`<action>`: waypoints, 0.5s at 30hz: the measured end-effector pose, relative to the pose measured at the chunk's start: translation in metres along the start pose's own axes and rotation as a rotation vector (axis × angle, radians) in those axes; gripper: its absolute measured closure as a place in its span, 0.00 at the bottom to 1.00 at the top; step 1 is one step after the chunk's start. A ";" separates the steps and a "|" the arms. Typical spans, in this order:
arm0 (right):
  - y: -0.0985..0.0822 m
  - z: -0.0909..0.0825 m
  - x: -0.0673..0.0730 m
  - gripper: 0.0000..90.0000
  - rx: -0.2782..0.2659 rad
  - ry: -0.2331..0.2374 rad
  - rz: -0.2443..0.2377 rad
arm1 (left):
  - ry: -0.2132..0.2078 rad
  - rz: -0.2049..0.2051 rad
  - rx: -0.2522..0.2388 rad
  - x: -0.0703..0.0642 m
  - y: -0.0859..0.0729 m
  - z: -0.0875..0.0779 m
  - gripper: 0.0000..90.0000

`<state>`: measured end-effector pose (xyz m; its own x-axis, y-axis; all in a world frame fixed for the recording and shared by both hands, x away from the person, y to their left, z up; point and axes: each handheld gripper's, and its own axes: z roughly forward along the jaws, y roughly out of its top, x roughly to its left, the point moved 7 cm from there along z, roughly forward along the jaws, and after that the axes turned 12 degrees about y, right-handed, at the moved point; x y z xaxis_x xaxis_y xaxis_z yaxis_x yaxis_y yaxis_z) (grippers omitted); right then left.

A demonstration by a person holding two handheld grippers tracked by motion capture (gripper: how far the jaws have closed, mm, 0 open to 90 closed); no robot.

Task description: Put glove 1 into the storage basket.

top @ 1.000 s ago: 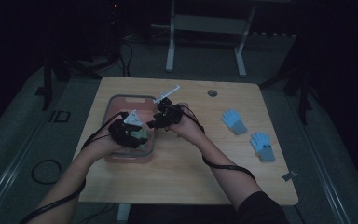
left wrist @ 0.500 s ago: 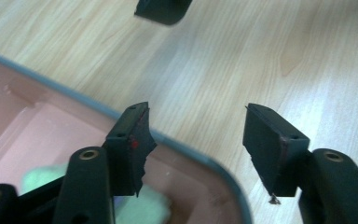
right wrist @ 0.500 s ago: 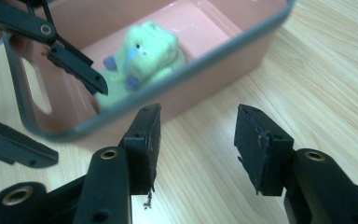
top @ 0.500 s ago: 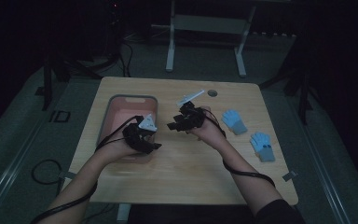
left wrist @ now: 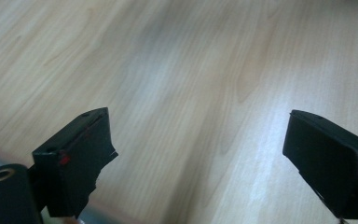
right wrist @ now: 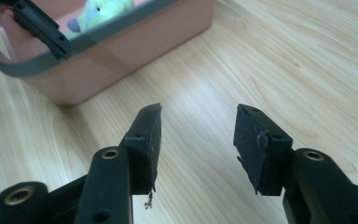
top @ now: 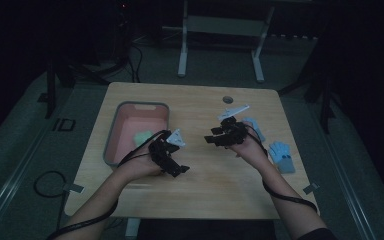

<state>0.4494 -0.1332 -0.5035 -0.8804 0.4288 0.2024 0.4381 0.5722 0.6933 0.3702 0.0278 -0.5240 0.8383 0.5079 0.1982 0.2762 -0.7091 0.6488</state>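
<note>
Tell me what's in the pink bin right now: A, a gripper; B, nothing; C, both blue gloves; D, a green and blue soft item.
D: a green and blue soft item lies inside the pink bin, and it also shows there from the high view.

A rectangular light wooden table (top: 200,195) with rounded corners stands on a dark grey floor. On its left part sits a pink plastic bin with a grey rim (top: 111,145), holding a pale green item that is too dim to identify. Near the far edge lies a small round dark disc (top: 227,99). Toward the right edge lie two light blue gloves (top: 282,156), close together, one nearer the middle.
</note>
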 end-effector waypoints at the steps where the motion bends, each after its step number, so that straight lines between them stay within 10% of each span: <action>1: -0.004 -0.002 -0.002 0.57 0.003 -0.005 0.003 | 0.005 0.009 0.001 -0.003 0.001 0.001 0.03; 15: -0.056 -0.023 -0.016 0.57 0.036 -0.116 0.041 | 0.011 0.100 -0.032 -0.048 0.008 0.022 0.03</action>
<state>0.4352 -0.1881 -0.5297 -0.8356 0.5292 0.1471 0.4814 0.5765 0.6602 0.3430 -0.0130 -0.5445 0.8557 0.4408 0.2713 0.1759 -0.7406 0.6485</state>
